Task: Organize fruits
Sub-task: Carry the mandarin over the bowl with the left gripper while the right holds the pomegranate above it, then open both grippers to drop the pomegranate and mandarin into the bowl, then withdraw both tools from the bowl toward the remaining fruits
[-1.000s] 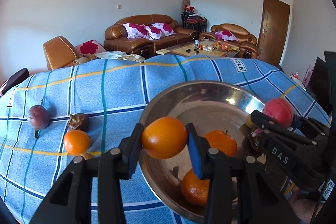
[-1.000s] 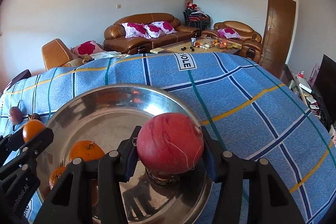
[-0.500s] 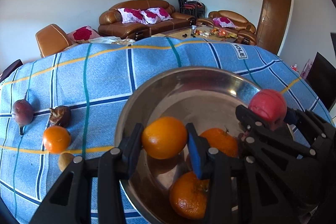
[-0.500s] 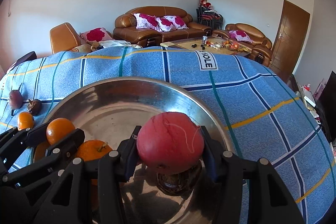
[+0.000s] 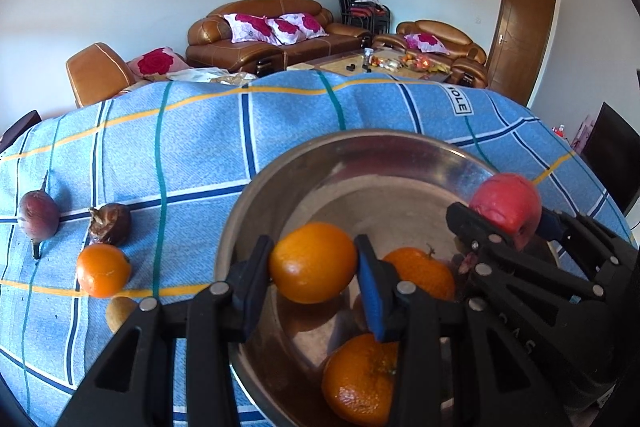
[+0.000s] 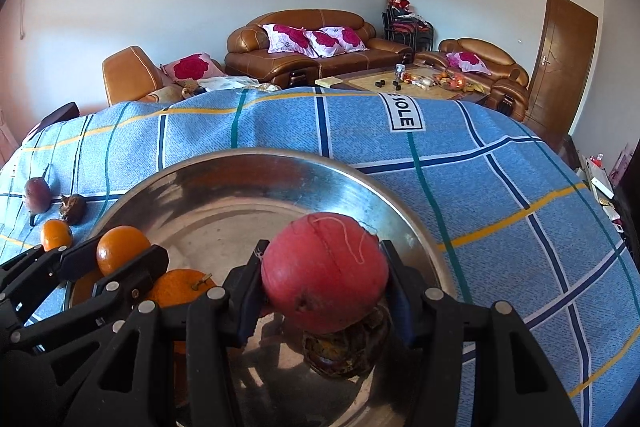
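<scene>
Left tongs (image 5: 314,263): pinching a round orange (image 5: 313,262), held over the near-left rim of the shiny round steel bowl (image 5: 360,151).
Right tongs (image 6: 324,287): gripping a red round fruit (image 6: 325,271) above a dark shrivelled fruit (image 6: 347,351) on the bowl floor.
Doing it well: I should lower each fruit to bare metal before letting go, and shift the red one off the dark fruit.
Open room: the bowl's far half is bare; two oranges (image 5: 420,271) crowd the near side.
Edges: my tongs sit close together; stray fruit lies left on the blue checked tablecloth (image 5: 200,147).
</scene>
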Tool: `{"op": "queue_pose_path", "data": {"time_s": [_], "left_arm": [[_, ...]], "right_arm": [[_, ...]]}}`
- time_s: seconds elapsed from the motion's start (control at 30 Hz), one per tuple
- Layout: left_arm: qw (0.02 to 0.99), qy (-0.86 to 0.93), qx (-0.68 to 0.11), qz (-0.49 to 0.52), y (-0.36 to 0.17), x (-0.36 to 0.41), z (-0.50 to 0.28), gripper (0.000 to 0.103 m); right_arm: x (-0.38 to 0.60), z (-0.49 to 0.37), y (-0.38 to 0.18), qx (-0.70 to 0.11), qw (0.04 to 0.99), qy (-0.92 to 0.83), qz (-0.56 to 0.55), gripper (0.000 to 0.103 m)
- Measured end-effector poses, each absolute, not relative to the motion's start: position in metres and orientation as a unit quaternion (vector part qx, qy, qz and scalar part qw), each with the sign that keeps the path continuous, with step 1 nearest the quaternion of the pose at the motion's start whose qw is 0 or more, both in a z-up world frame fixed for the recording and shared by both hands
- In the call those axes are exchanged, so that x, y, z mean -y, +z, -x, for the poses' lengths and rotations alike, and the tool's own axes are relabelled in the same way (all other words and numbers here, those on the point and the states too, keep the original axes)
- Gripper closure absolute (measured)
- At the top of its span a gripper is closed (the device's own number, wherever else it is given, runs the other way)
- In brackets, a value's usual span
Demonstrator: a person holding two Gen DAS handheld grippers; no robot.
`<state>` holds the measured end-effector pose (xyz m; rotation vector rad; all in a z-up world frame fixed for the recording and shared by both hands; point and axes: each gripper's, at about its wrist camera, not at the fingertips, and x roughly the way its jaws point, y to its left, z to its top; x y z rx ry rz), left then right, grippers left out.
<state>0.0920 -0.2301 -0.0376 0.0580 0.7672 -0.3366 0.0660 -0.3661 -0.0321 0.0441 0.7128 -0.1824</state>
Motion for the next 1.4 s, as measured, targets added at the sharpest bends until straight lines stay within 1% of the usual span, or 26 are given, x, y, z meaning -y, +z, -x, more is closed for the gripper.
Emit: {"op": "queue_pose_path", "data": {"time_s": [0.33, 0.47, 0.53, 0.57, 0.6, 0.63, 0.67, 0.7, 0.8, 1.0, 1.13, 1.4], "left_arm": [[0.913, -0.164, -0.373, -0.025, -0.037, 0.227, -0.09, 0.06], [0.913, -0.169, -0.37, -0.024, -0.036, 0.228, -0.089, 0.057], [0.916, -0.169, -0.364, -0.026, -0.034, 0.229, -0.086, 0.046], [0.919, -0.166, -0.357, -0.026, -0.033, 0.229, -0.085, 0.033], [0.921, -0.173, -0.349, -0.02, -0.03, 0.229, -0.082, 0.023], [0.923, -0.179, -0.341, -0.017, -0.027, 0.228, -0.078, 0.018], [0.926, -0.176, -0.333, -0.02, -0.024, 0.228, -0.075, 0.006], [0.932, -0.169, -0.319, -0.025, -0.021, 0.228, -0.07, 0.0], [0.945, -0.164, -0.282, -0.034, -0.011, 0.225, -0.058, 0.0], [0.957, -0.124, -0.259, -0.031, -0.001, 0.199, -0.045, 0.0], [0.969, -0.081, -0.231, -0.038, 0.002, 0.181, -0.032, 0.0], [0.975, -0.062, -0.209, -0.052, -0.002, 0.168, -0.01, 0.0]], "right_arm": [[0.373, -0.06, -0.029, -0.331, 0.939, -0.065, -0.059, 0.046], [0.377, -0.054, -0.027, -0.316, 0.943, -0.07, -0.078, 0.046], [0.38, -0.049, -0.024, -0.301, 0.946, -0.086, -0.081, 0.046], [0.381, -0.046, -0.022, -0.292, 0.949, -0.093, -0.081, 0.046], [0.382, -0.043, -0.02, -0.281, 0.951, -0.102, -0.082, 0.046], [0.383, -0.04, -0.018, -0.27, 0.953, -0.109, -0.084, 0.046], [0.385, -0.037, -0.017, -0.26, 0.955, -0.115, -0.088, 0.046], [0.387, -0.034, -0.016, -0.251, 0.956, -0.122, -0.093, 0.046], [0.394, -0.028, -0.012, -0.228, 0.956, -0.149, -0.106, 0.046], [0.406, -0.03, -0.013, -0.229, 0.951, -0.158, -0.132, 0.044], [0.403, -0.025, -0.011, -0.215, 0.956, -0.155, -0.122, 0.044], [0.387, -0.002, -0.005, -0.188, 0.962, -0.182, -0.084, 0.044]]}}
